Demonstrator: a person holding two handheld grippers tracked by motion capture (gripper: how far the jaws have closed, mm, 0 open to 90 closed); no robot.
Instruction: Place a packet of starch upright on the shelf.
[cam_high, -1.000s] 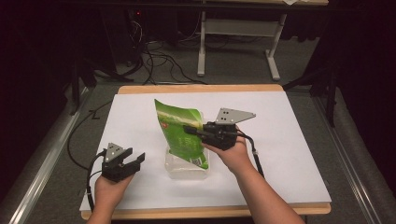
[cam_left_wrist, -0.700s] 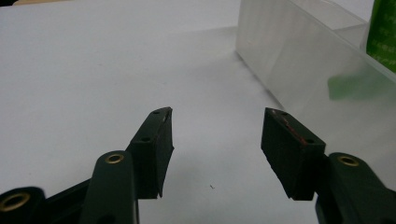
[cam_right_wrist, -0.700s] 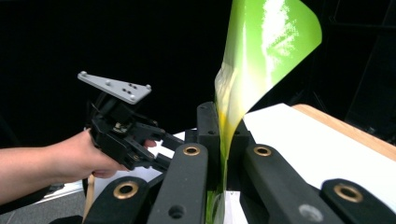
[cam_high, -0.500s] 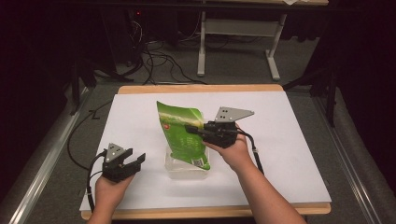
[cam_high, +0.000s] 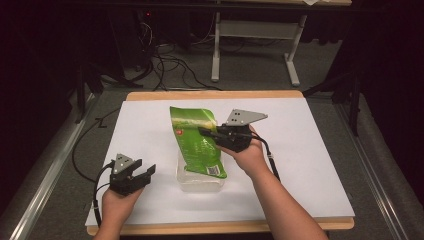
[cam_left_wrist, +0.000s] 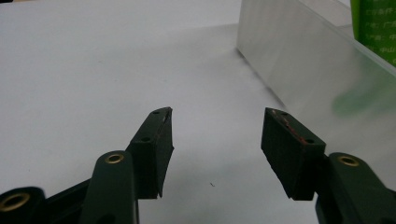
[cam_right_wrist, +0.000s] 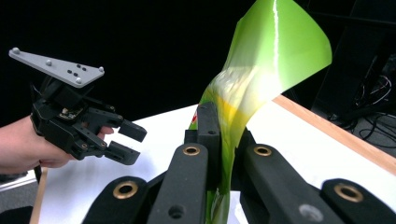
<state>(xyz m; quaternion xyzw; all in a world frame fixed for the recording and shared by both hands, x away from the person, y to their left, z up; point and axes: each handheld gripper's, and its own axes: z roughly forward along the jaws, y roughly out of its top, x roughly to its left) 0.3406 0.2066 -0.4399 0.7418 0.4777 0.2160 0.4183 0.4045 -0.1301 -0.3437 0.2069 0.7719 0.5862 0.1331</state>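
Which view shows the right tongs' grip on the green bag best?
The right gripper view: both jaws pinch the bag close up. The high view shows the right tongs at its edge from afar; the left gripper view catches just a corner of it.

green bag, print too blurred to read

A wooden-edged table is covered by a white sheet. On the sheet, a clear plastic container is placed.
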